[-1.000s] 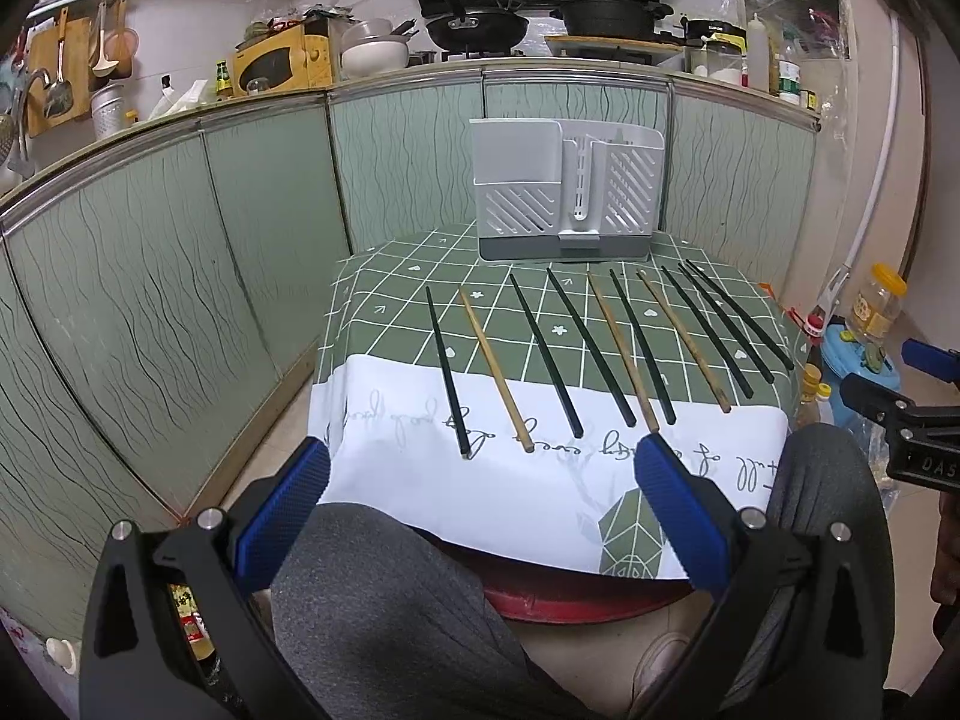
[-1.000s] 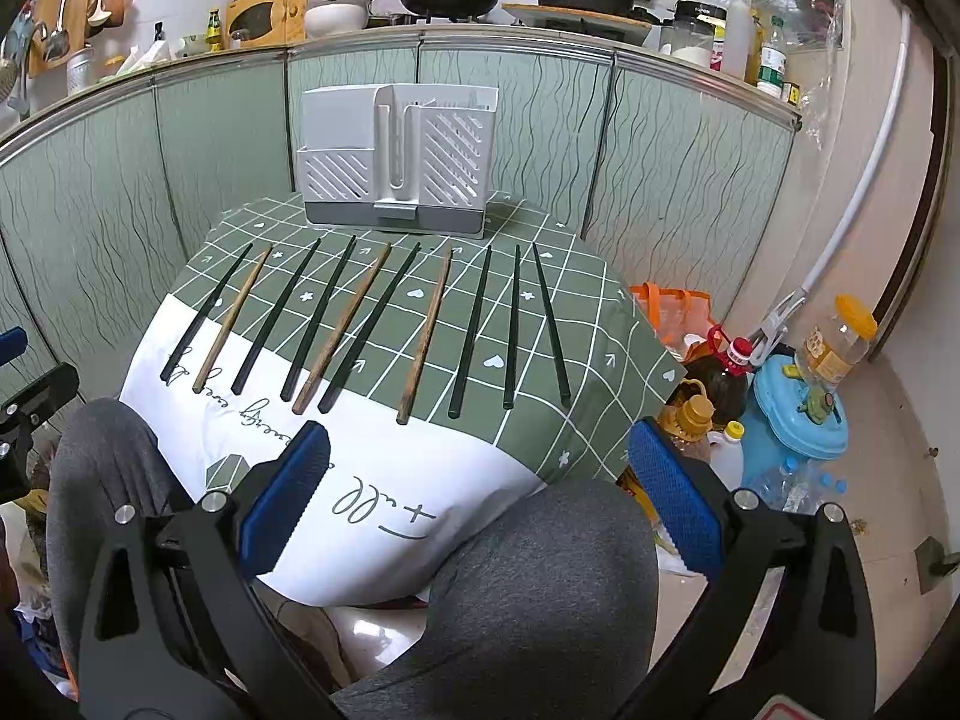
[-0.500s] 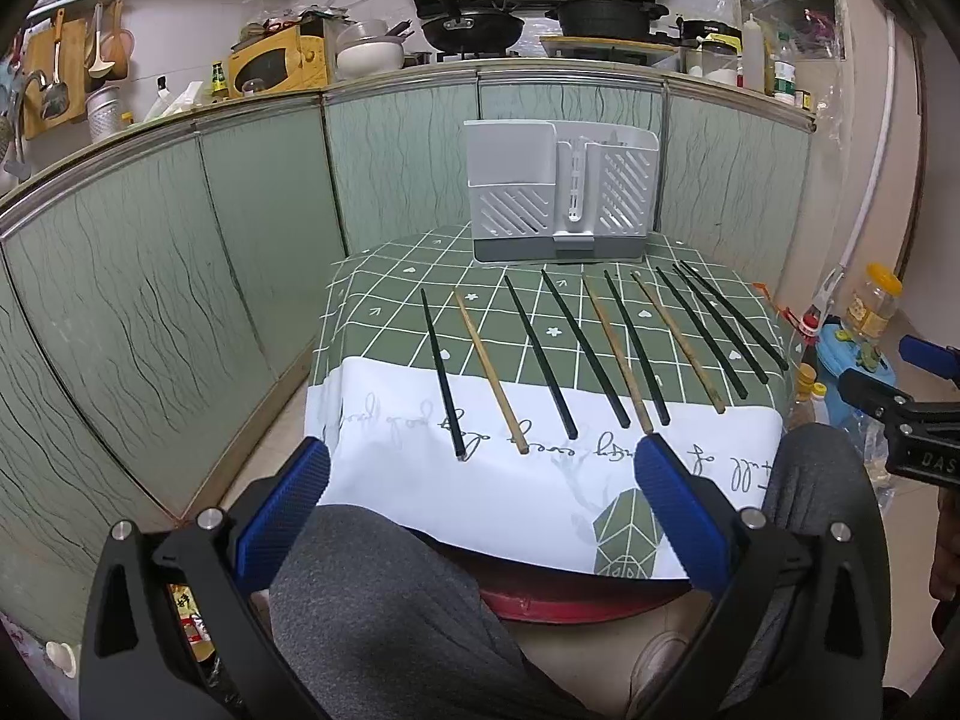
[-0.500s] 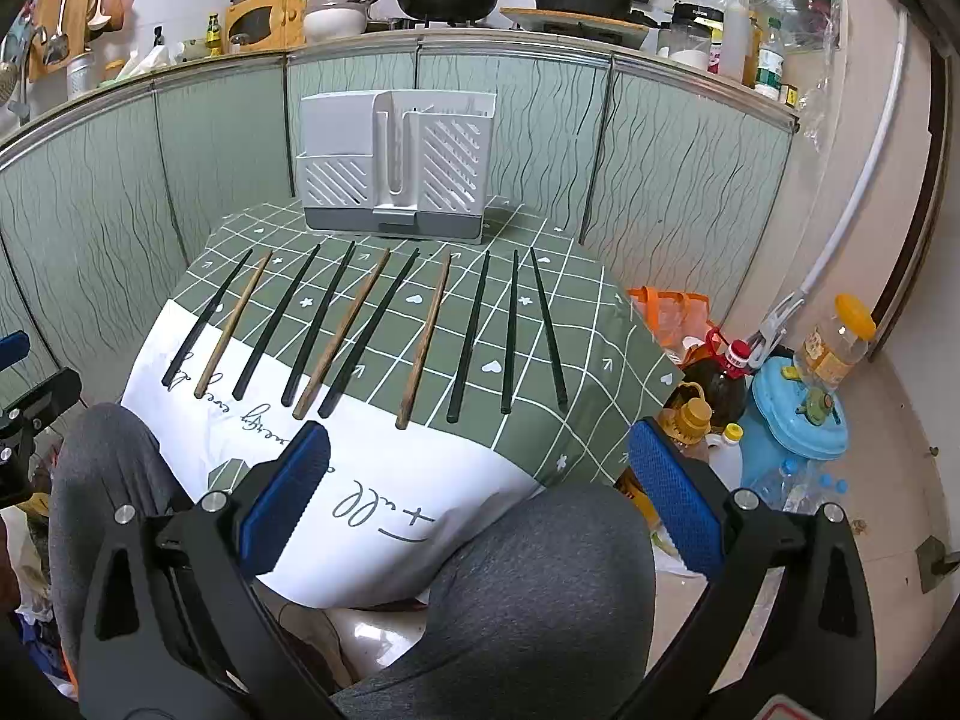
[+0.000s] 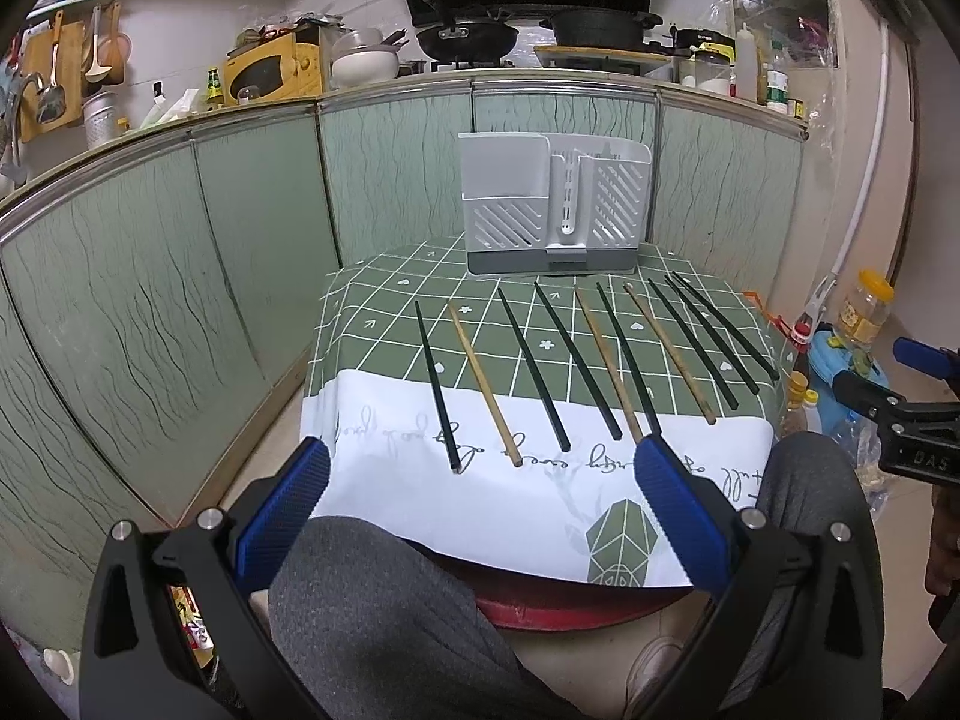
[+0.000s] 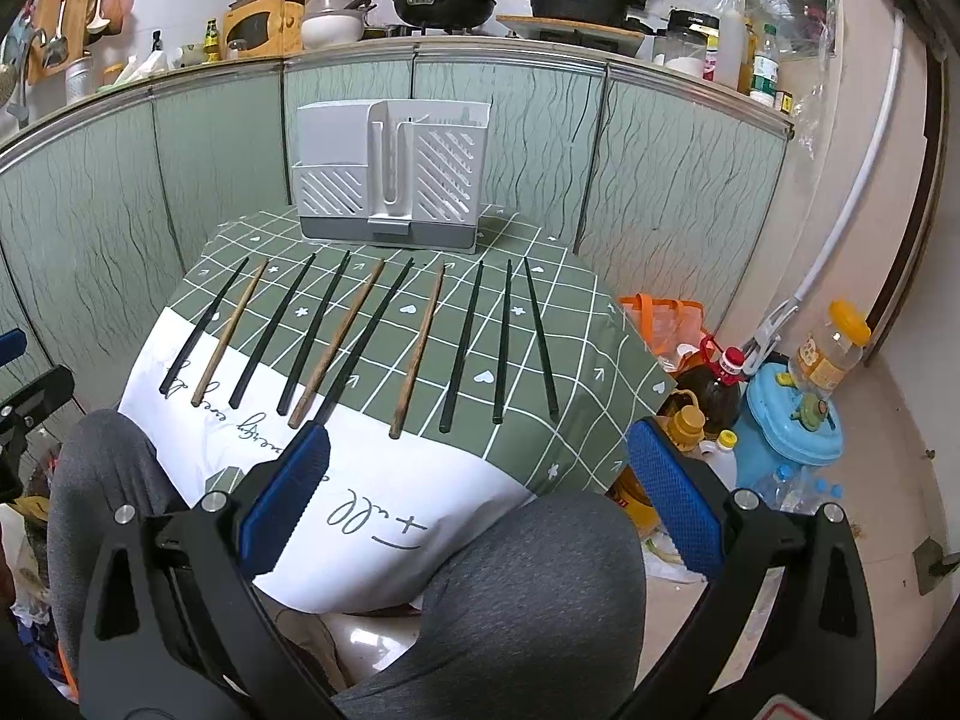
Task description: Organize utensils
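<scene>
Several chopsticks lie side by side on a small table with a green checked cloth (image 5: 384, 306), both black ones (image 5: 437, 387) and wooden ones (image 5: 483, 384); they also show in the right wrist view (image 6: 420, 342). A white and grey utensil holder (image 5: 555, 204) stands upright at the table's far edge, and also shows in the right wrist view (image 6: 393, 171). My left gripper (image 5: 477, 507) is open and empty, short of the table's near edge above a grey-clad knee. My right gripper (image 6: 474, 492) is open and empty, also short of the near edge.
Green cabinet fronts (image 5: 180, 276) wall the table at the back and left. Bottles and a blue lidded container (image 6: 786, 414) crowd the floor to the right of the table. Grey-clad knees (image 6: 528, 594) lie under both grippers. The right gripper's tip (image 5: 918, 396) shows at the left view's right edge.
Both grippers have moved slightly toward the table, so the chopsticks and holder sit a little nearer. Nothing on the table has moved.
</scene>
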Demonstrator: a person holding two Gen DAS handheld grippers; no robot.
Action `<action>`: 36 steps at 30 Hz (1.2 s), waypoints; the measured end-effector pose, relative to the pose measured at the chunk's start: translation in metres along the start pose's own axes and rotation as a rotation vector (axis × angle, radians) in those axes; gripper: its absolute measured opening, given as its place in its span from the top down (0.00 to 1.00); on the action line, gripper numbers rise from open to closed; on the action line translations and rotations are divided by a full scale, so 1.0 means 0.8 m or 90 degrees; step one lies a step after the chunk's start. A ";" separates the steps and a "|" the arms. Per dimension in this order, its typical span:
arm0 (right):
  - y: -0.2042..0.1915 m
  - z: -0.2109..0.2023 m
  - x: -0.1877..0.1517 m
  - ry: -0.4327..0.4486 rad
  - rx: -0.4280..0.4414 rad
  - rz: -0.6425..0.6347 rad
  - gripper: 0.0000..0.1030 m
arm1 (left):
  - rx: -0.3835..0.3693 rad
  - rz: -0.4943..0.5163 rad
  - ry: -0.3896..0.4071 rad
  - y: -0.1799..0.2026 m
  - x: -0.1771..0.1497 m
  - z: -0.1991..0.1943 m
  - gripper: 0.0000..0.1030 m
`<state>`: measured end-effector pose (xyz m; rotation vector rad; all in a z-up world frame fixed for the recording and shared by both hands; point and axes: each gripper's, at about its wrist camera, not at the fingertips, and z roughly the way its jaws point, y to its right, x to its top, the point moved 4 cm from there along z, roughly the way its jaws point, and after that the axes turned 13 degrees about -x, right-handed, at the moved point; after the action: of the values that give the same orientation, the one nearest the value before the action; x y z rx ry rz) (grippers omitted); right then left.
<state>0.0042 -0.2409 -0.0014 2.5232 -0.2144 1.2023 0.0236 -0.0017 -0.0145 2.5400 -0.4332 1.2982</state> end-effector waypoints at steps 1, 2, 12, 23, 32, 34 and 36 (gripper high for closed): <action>0.002 0.001 0.001 -0.001 -0.001 0.002 0.07 | -0.001 0.002 -0.001 -0.001 0.001 0.001 0.04; 0.005 0.003 0.002 -0.001 -0.004 0.003 0.07 | 0.000 0.004 -0.002 -0.002 0.001 0.001 0.04; 0.026 0.029 0.011 -0.003 -0.014 -0.003 0.07 | 0.027 0.013 -0.002 -0.029 0.012 0.013 0.04; 0.060 0.093 0.015 -0.034 0.038 0.027 0.07 | 0.033 0.009 0.003 -0.077 0.018 0.050 0.04; 0.064 0.123 0.013 0.007 0.070 -0.004 0.07 | 0.023 0.010 0.018 -0.090 0.008 0.088 0.04; 0.064 0.128 0.010 0.009 0.076 -0.005 0.07 | 0.022 0.007 0.016 -0.090 0.004 0.095 0.04; 0.065 0.134 0.007 0.008 0.081 -0.006 0.07 | 0.025 0.003 0.011 -0.090 0.001 0.101 0.04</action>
<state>0.0712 -0.3279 -0.0480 2.6213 -0.1266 1.2655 0.1109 0.0362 -0.0663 2.5589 -0.4149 1.3425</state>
